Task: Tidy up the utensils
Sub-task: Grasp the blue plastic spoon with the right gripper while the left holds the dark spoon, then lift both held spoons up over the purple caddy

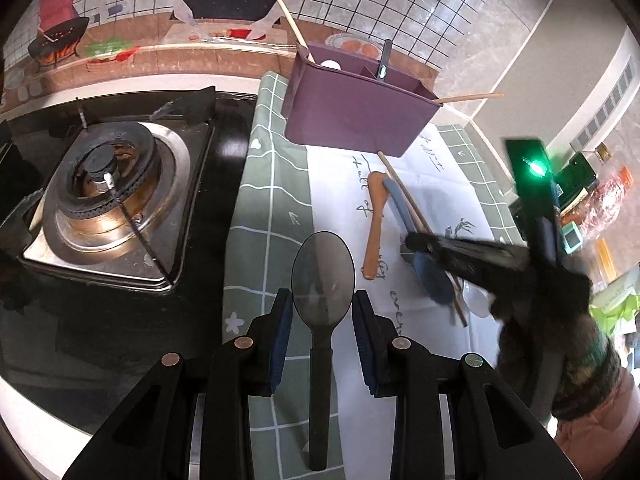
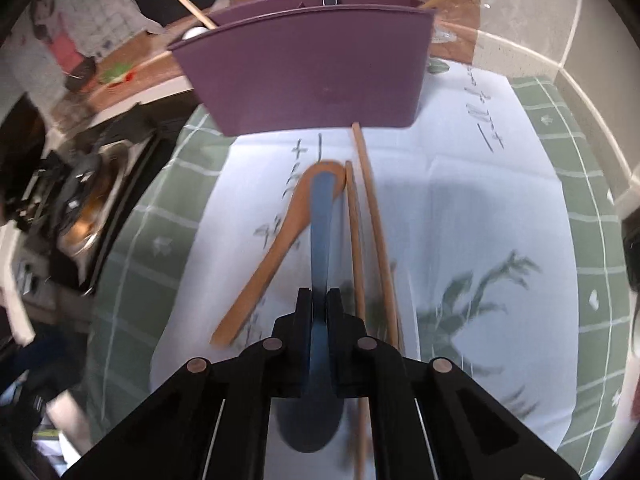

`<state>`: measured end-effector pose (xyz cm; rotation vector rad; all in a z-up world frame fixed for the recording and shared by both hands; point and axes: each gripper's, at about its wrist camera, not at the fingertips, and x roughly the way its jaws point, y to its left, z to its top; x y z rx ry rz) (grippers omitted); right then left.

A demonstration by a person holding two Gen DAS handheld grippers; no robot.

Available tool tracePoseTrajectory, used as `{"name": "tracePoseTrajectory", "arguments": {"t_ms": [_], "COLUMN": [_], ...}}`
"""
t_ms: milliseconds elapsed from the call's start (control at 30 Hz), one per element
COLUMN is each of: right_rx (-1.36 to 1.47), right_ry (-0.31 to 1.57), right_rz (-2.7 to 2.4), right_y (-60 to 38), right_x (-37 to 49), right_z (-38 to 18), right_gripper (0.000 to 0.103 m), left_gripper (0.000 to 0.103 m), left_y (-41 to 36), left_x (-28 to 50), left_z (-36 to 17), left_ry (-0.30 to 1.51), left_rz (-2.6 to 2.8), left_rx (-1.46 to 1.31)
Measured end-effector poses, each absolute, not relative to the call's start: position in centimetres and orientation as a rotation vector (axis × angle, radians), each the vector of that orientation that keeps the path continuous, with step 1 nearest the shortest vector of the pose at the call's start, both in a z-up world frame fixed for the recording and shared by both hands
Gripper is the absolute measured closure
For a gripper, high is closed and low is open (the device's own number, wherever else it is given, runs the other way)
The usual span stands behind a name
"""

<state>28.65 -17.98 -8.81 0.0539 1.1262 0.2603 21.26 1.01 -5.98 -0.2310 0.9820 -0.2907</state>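
A purple utensil holder (image 1: 352, 114) (image 2: 308, 76) stands on the cloth-covered counter with chopsticks and a dark utensil in it. My left gripper (image 1: 322, 312) is open, its fingers on either side of a dark grey spoon (image 1: 322, 280) lying on the cloth. My right gripper (image 2: 319, 304) is shut on a blue spoon (image 2: 322, 216), also seen in the left wrist view (image 1: 404, 212). An orange spoon (image 1: 375, 224) (image 2: 276, 248) and two wooden chopsticks (image 2: 370, 220) (image 1: 404, 190) lie beside the blue spoon.
A gas stove burner (image 1: 108, 196) sits on the left. The green checked cloth (image 1: 264, 200) (image 2: 560, 240) covers the counter. Bottles and packets (image 1: 600, 208) stand at the right edge. A tiled wall runs behind the holder.
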Motion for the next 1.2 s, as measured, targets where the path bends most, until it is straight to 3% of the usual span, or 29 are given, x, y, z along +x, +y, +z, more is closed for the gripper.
{"name": "tracePoseTrajectory", "arguments": {"t_ms": [500,667,733,1200], "right_rx": [0.046,-0.006,-0.02,-0.108], "right_ry": [1.13,1.156,1.143,1.178], "right_rz": [0.402,0.442,0.407,0.223], "right_y": [-19.5,-18.7,-18.5,-15.4], "right_x": [23.9,23.4,24.0,29.2], "right_z": [-7.1,-7.6,-7.6,-9.4], "right_gripper": [0.096,0.089,0.085,0.086], "left_gripper": [0.071,0.071,0.071,0.071], "left_y": [-1.0,-1.0,-0.8,-0.2], "left_x": [22.6,22.3,22.3,22.1], "left_z": [-5.8,-5.9,-6.1,-6.8], "left_ry": [0.986,0.998,1.004,1.017], "left_rz": [-0.349,-0.346,-0.339,-0.312], "left_rx": [-0.226,-0.22,-0.223,-0.229]}}
